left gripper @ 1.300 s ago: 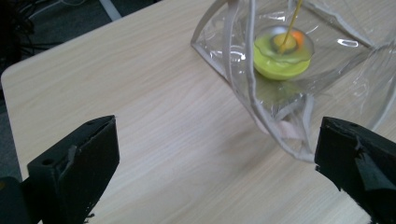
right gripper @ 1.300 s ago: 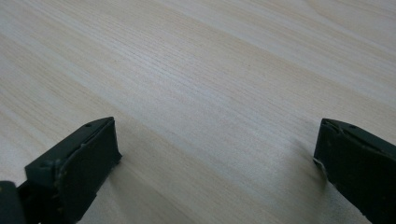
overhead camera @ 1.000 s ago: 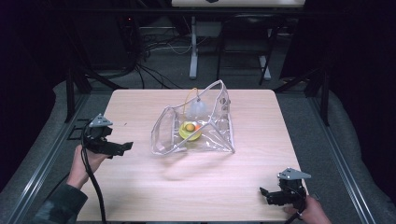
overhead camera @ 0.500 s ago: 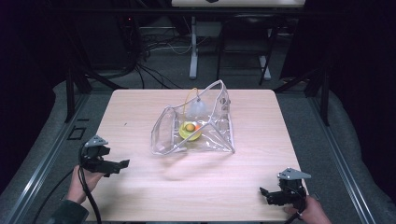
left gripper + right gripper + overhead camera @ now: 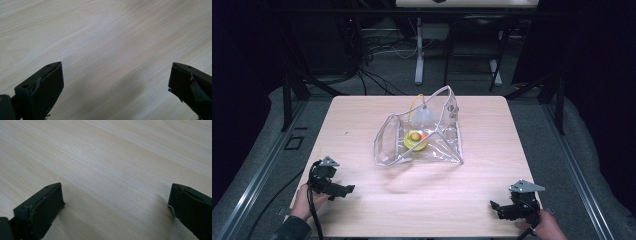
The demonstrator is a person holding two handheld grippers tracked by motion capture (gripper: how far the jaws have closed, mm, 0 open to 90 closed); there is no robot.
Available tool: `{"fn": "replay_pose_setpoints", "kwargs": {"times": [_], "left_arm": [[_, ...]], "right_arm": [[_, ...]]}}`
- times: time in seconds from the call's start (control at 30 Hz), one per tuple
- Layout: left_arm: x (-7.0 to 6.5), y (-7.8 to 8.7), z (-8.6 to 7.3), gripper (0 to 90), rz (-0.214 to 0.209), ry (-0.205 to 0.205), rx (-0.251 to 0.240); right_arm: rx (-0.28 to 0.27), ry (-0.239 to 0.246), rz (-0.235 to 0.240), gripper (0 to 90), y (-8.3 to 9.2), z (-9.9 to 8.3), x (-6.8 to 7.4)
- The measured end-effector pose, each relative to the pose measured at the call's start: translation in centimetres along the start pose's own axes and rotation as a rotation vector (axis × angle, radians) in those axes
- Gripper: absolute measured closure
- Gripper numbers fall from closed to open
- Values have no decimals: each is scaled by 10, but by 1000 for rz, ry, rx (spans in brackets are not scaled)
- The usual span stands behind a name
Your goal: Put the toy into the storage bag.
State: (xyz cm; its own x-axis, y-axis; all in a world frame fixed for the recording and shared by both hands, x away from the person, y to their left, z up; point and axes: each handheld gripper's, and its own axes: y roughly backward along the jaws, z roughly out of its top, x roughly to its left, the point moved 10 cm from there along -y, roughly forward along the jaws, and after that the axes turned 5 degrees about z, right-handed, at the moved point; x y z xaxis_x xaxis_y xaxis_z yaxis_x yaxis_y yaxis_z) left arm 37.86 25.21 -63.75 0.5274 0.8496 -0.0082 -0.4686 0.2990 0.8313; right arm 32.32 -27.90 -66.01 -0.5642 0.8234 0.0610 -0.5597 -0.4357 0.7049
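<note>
As catalogued at this moment, one clear plastic pouch [image 5: 419,137] is recorded standing open at mid-bench, well ahead of both tools and between their lines of reach. Contents noted through its wall: a yellow-green bowl [image 5: 414,140] with a small orange piece inside, and a pale rounded item [image 5: 422,118] behind it, not identifiable. The pouch is touched by neither tool.

Left tool [image 5: 343,190]: held low at the near left edge of the bench [image 5: 492,130], jaws spread wide, nothing gripped; bare wood grain is seen between the jaws in the left gripper view [image 5: 116,82]. Compared with a second ago, it has been drawn back from beside the pouch toward the person's side.

Right tool [image 5: 497,210]: kept at the near right corner, position unchanged, jaws likewise wide apart and empty [image 5: 116,202].

Assessment: with both tools withdrawn and empty, work on the pouch is judged either finished or paused; any further handling would require a fresh forward reach.
</note>
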Motion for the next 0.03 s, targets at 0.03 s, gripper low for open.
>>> {"fn": "replay_pose_setpoints", "kwargs": {"times": [0.03], "left_arm": [[0,0,0,0,0,0,0]], "right_arm": [[0,0,0,0,0,0,0]]}}
